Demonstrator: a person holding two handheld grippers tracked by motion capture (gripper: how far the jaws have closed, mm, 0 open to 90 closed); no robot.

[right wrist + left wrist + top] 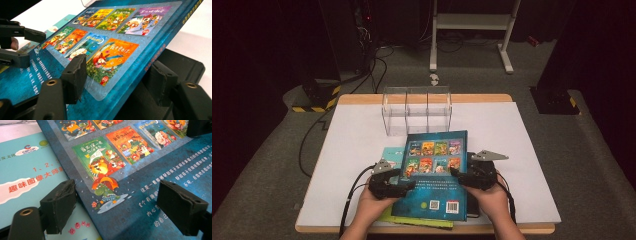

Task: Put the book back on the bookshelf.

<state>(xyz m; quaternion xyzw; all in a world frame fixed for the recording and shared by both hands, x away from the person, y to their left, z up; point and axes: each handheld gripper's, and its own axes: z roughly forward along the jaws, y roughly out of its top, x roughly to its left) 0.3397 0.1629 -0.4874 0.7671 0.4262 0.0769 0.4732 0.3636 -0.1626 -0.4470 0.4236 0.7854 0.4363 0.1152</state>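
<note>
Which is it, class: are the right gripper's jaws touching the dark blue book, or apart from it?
Cannot tell. In the right gripper view, the right gripper straddles the edge of the dark blue book, one jaw above the cover and one below, but neither contact nor gap shows plainly.

Occlusions — stack under the cover
Dark blue hardcover picture book (435,175) hides most of the light turquoise paperback (393,156); yellow-green sheet (422,222) shows edge only.

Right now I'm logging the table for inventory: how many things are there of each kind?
Books: 3 (dark blue book, light blue book, yellow-green book)
Clear organizers: 1
Black flat items: 1
Total: 5
</note>
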